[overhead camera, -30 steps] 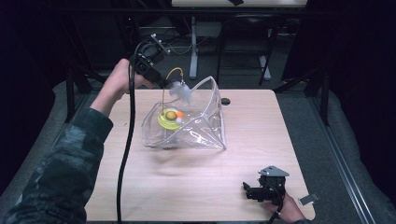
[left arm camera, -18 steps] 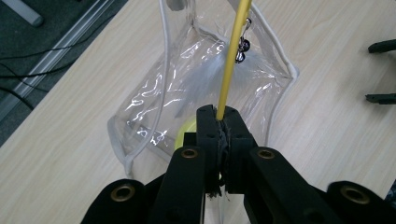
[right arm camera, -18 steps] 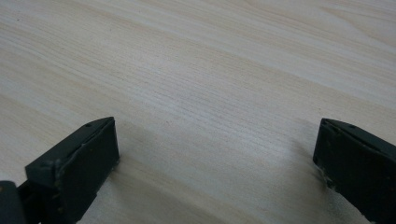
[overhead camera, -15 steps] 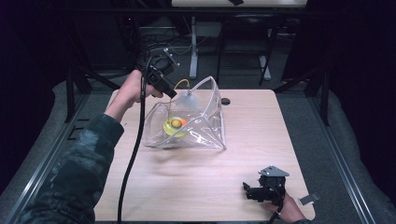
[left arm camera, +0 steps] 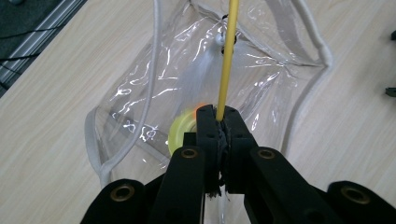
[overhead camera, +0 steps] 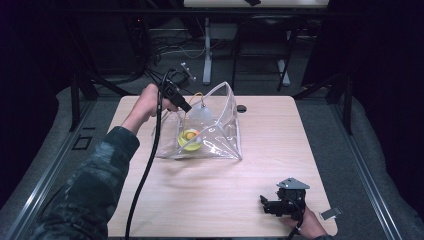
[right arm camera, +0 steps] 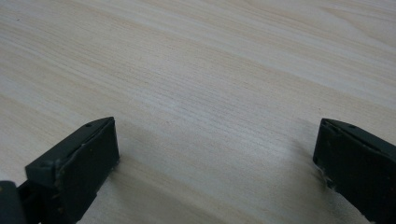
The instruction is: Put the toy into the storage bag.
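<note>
Camouflage sleeve [overhead camera: 95,185] and forearm reach from the near-left corner of the surface [overhead camera: 210,200] toward its far-left part, where the left hand [overhead camera: 147,100] holds the left hand-held gripper [overhead camera: 181,106] raised over a clear plastic bag [overhead camera: 220,135]. In the left gripper view its jaws are pressed together on a thin yellow cord [left arm camera: 226,60], which runs from the jaw tips to the bag's top edge. The bag stands in the far-left half of the surface, its top corner lifted and its base resting on the wood. Inside it lie a yellow round thing [overhead camera: 189,141] and a small orange one [overhead camera: 196,132]; their shapes are blurred by the plastic's glare and partly covered by the jaws in the left gripper view. A whitish patch near the bag's top is too hazy to identify.

Near the near-right corner, the right hand [overhead camera: 305,225], cut off by the picture's lower edge, rests the right hand-held gripper [overhead camera: 272,205] low on the wood. Its jaws stand spread wide with bare wood between them.
</note>
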Motion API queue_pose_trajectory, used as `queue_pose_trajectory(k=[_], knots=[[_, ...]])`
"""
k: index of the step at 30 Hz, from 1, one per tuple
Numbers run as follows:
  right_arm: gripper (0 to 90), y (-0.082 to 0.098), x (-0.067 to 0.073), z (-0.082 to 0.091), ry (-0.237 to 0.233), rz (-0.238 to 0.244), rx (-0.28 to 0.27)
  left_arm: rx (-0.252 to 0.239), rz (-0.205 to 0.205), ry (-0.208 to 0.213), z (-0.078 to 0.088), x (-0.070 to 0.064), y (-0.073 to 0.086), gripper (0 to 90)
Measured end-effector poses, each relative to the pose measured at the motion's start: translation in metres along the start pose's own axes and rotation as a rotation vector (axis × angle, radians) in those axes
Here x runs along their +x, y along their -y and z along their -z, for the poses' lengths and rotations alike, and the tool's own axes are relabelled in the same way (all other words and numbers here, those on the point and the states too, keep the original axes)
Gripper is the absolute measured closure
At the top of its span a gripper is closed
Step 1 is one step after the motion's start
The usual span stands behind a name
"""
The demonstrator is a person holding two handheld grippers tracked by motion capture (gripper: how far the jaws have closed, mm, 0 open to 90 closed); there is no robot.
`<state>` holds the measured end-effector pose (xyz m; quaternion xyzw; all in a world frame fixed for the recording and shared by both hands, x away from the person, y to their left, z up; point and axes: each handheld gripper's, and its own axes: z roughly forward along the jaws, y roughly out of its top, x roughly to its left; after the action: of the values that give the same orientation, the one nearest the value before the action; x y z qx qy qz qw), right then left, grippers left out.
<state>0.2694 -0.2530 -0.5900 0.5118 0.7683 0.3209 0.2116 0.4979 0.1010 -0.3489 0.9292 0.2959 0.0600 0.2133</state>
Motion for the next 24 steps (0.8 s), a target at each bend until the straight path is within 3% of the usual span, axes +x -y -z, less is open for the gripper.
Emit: queue_pose_trajectory(k=[14,20,24], knots=[[0.0,0.000,0.000,0.000,0.005,0.003,0.002,0.045,0.022,0.021,-0.023,0.002,0.008,87.1],[0.0,0.000,0.000,0.000,0.002,0.002,0.001,0.035,0.037,0.028,-0.024,0.003,0.010,86.4],[0.0,0.000,0.000,0.000,0.004,0.002,0.001,0.026,0.037,0.039,-0.019,0.003,0.012,76.0]])
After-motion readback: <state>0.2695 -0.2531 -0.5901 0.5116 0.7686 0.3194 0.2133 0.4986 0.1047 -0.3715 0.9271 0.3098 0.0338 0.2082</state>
